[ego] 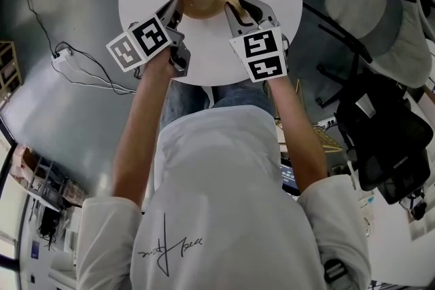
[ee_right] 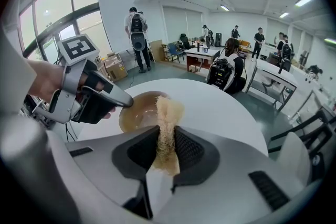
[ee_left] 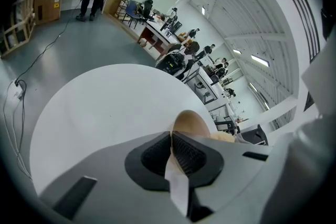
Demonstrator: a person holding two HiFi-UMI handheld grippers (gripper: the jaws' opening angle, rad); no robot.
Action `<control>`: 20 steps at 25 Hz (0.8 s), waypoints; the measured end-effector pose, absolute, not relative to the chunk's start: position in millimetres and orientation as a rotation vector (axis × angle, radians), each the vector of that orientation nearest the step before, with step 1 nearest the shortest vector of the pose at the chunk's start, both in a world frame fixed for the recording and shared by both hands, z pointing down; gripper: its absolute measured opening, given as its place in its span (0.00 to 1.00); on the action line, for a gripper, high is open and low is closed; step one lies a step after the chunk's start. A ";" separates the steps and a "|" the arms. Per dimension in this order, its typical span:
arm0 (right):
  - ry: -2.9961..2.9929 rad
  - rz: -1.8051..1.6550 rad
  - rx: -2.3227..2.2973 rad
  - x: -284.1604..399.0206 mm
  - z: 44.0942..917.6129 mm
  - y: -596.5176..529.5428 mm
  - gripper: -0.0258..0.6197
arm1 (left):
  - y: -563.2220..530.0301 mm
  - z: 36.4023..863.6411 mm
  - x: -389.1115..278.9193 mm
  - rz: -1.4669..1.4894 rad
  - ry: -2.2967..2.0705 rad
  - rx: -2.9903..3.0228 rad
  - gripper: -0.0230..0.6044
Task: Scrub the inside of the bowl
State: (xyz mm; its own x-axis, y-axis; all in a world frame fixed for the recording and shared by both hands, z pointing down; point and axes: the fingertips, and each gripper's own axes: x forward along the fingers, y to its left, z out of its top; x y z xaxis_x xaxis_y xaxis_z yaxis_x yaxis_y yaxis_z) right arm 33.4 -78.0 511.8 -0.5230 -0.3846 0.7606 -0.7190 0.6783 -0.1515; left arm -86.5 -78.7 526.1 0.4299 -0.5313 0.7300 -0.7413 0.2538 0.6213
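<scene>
Pinched between the jaws of my right hand-held gripper [ee_right: 166,132] is a tan, fibrous scrubber [ee_right: 167,118]. The pads press on it from both sides, and its frayed end sticks out past the tips. Just beyond those tips the brown bowl [ee_right: 135,113] stands upright on the round white table [ee_right: 220,107]. The scrubber's free end reaches the bowl's rim on the side nearest this hand-held gripper; whether it touches the inside I cannot tell.

My left hand-held gripper [ego: 175,10] comes at the bowl from the opposite side. Its jaws are closed on the thin rim, pinching the wall between the tips. Seen from my head, the bowl lies between the two hand-held grippers, just ahead of both. Behind each pair of jaws, toward me, sits a marker cube [ego: 139,43]. On the grey floor, well out to the left of my left hand-held gripper, a black cable [ego: 81,68] trails away.
</scene>
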 end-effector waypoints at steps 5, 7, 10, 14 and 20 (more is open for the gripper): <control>-2.167 0.609 0.847 35.7 511.1 -69.5 0.18 | -77.8 525.4 -85.0 0.207 -1.228 1.411 0.06; -2.167 0.618 0.852 37.0 511.7 -66.9 0.18 | -78.0 525.2 -84.6 0.207 -1.230 1.413 0.06; -2.165 0.627 0.855 37.4 512.0 -62.7 0.18 | -77.3 525.2 -84.5 0.207 -1.231 1.412 0.06; -2.159 0.632 0.855 34.2 512.9 -57.2 0.18 | -78.5 525.4 -86.3 0.200 -1.238 1.406 0.06; -2.150 0.634 0.865 34.4 512.5 -52.0 0.18 | -73.6 525.3 -85.8 0.181 -1.235 1.388 0.06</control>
State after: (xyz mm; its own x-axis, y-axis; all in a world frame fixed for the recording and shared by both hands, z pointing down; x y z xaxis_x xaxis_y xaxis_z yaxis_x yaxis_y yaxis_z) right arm 34.4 -52.0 512.5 -0.5135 -0.3827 0.7680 -0.7382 0.6533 -0.1680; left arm -85.8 -73.6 525.3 0.4227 -0.5427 0.7258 -0.7280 0.2737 0.6286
